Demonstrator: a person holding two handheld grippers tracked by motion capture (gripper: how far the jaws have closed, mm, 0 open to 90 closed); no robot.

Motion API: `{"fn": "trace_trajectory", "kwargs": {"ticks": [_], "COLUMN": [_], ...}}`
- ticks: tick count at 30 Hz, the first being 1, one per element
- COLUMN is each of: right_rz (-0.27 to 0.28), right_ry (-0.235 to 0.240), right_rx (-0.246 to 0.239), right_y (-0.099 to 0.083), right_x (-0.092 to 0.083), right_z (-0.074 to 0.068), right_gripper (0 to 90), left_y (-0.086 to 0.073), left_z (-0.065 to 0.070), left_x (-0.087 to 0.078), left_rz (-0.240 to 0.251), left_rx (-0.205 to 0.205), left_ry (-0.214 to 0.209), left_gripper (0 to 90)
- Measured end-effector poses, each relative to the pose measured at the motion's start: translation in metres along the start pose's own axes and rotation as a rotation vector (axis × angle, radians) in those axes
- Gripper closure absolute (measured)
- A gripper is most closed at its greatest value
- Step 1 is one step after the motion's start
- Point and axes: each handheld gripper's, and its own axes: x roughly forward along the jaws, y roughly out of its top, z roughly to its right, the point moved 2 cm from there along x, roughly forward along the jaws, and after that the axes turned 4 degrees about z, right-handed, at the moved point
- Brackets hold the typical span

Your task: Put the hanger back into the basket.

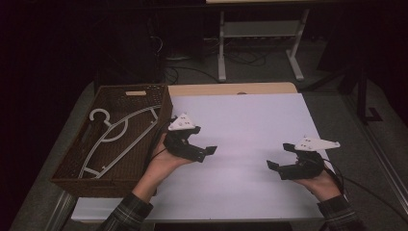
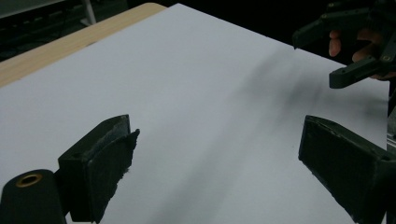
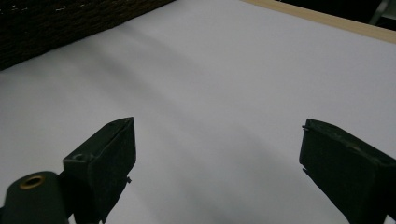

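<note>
A dark wicker basket (image 1: 111,183) stands on the left of the table and holds white plastic hangers (image 1: 115,137). Just right of the basket, my left gripper (image 1: 204,140) hovers over the white table surface (image 1: 250,120), its jaws wide apart with nothing between them (image 2: 215,158). My right gripper (image 1: 279,155) is held at the right side of the surface, pointing left, also open and empty (image 3: 215,158). In the left gripper view the right gripper (image 2: 315,59) faces it from the far side. The basket's wall (image 3: 56,23) lies far ahead in the right gripper view.
A strip of wooden tabletop (image 1: 231,89) runs along the far edge of the white surface. Beyond the table stands a white metal frame (image 1: 260,43) on a grey floor with cables. The room around is dark.
</note>
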Motion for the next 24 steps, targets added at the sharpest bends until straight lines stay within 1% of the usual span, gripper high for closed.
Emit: {"fn": "trace_trajectory", "kwargs": {"ticks": [5, 8, 11, 13, 16, 17, 22, 24], "right_rz": [-0.002, -0.003, -0.005, -0.008, -0.01, -0.01, -0.013, -0.014], "right_ry": [0.004, 0.006, 0.007, 0.01, 0.015, 0.015, 0.016, 0.016], "right_rx": [0.0, -0.003, -0.005, -0.007, -0.012, -0.013, -0.012, -0.011], "right_y": [-0.001, -0.001, -0.002, -0.002, -0.003, -0.003, -0.005, -0.005], "right_x": [0.0, 0.001, 0.002, 0.002, 0.003, 0.003, 0.004, 0.004], "right_z": [0.0, 0.0, 0.0, -0.001, -0.002, -0.001, -0.001, -0.001], "right_gripper": [10.2, 10.2, 10.0, 9.9, 9.7, 9.7, 9.5, 9.5], "left_y": [-0.014, -0.023, -0.031, -0.037, -0.044, -0.045, -0.05, -0.05], "left_z": [0.006, 0.007, 0.008, 0.007, 0.005, 0.005, 0.003, 0.003], "left_x": [0.011, 0.015, 0.017, 0.017, 0.014, 0.013, 0.009, 0.008], "left_rz": [0.003, 0.007, -0.011, -0.021, -0.023, -0.03, -0.056, -0.053], "left_rx": [0.005, -0.004, -0.007, -0.012, -0.012, -0.009, 0.001, 0.004], "left_ry": [-0.005, -0.012, -0.014, -0.015, 0.0, -0.002, 0.006, 0.009], "left_gripper": [8.9, 7.8, 5.6, 3.1, 3.1, 3.1, 3.1, 3.3]}}
